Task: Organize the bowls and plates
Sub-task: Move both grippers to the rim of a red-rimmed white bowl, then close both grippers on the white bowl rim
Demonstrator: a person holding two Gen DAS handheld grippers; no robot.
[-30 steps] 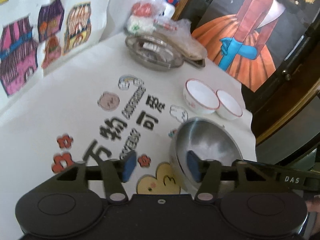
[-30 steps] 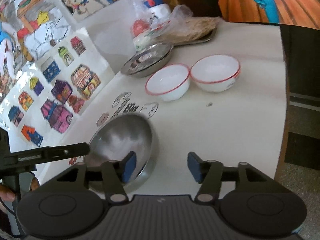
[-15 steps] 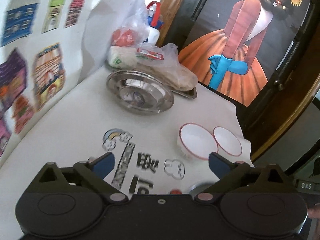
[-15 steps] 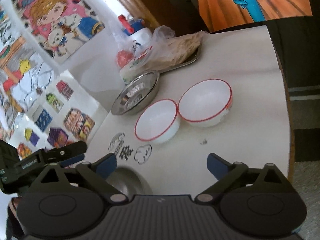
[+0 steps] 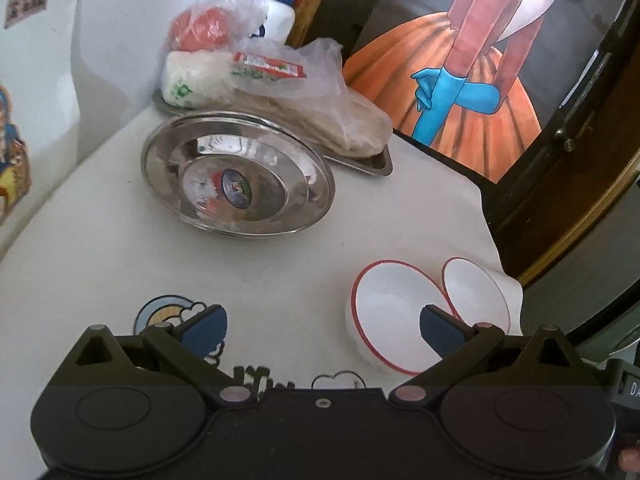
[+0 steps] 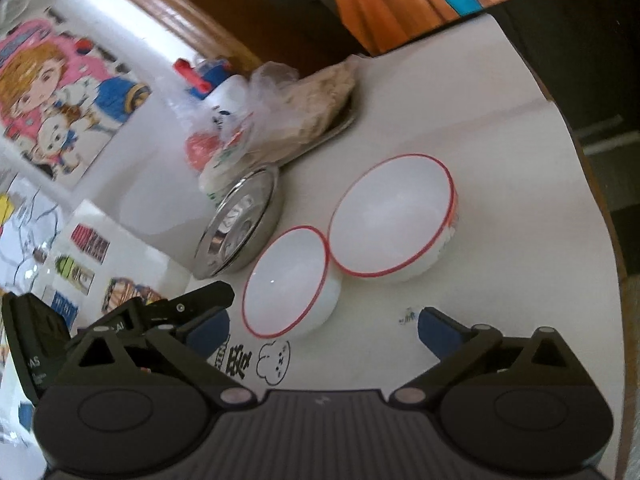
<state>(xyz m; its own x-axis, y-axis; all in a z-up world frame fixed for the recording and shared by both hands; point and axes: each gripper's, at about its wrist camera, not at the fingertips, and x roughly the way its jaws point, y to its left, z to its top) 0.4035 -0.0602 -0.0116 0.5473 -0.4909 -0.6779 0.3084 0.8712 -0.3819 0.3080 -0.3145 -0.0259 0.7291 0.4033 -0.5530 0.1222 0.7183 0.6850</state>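
Observation:
Two white bowls with red rims stand side by side on the white table: the nearer one and the farther one. A steel plate with a smaller steel dish inside lies behind them. My left gripper is wide open and empty; its right pad overlaps the nearer bowl. It also shows in the right wrist view. My right gripper is wide open and empty, just in front of the nearer bowl.
A steel tray with plastic bags of food and a white bottle stands at the back by the wall. Cartoon stickers mark the tablecloth. The table edge runs close on the right.
Both grippers opened wide and moved forward past the large steel bowl, which has dropped out of view. The two white bowls and the steel plate are now closer.

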